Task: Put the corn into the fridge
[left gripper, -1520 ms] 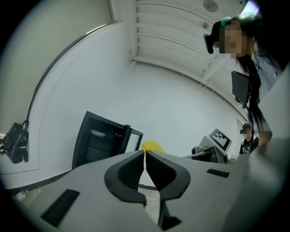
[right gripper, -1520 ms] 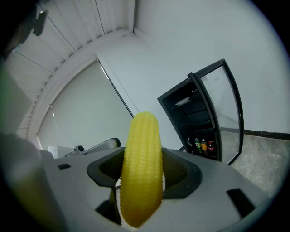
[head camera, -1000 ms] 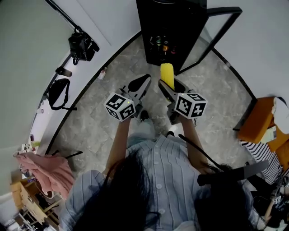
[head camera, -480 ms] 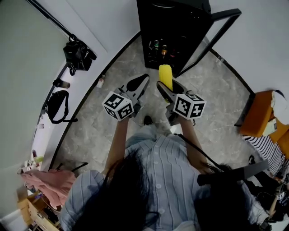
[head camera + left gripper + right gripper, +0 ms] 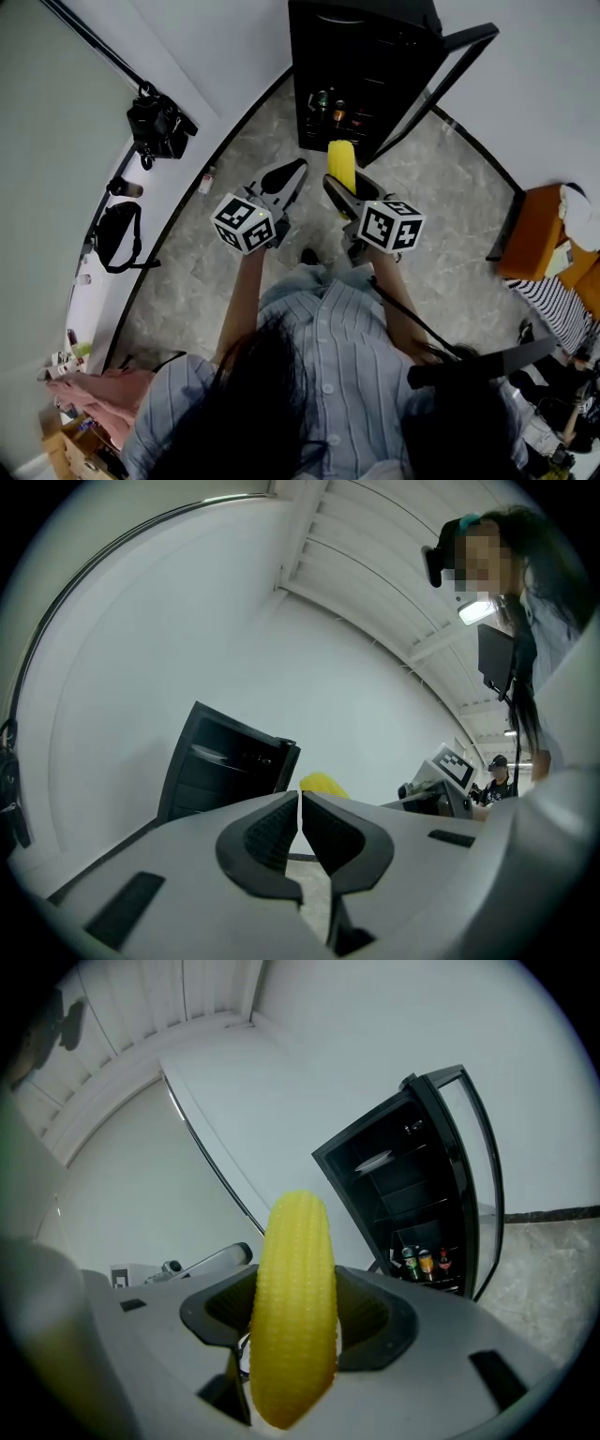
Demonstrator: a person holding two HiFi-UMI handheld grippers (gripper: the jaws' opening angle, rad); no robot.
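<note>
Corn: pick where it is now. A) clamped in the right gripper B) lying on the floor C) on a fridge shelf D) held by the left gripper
A: the right gripper has its jaws shut on the corn, while the left gripper has its jaws together on nothing.

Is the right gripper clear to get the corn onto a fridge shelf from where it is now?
Probably yes. The fridge door stands open, and nothing shows between the right gripper, shut on the corn, and the open front. Bottles fill a lower shelf; the shelves above look freer.
</note>
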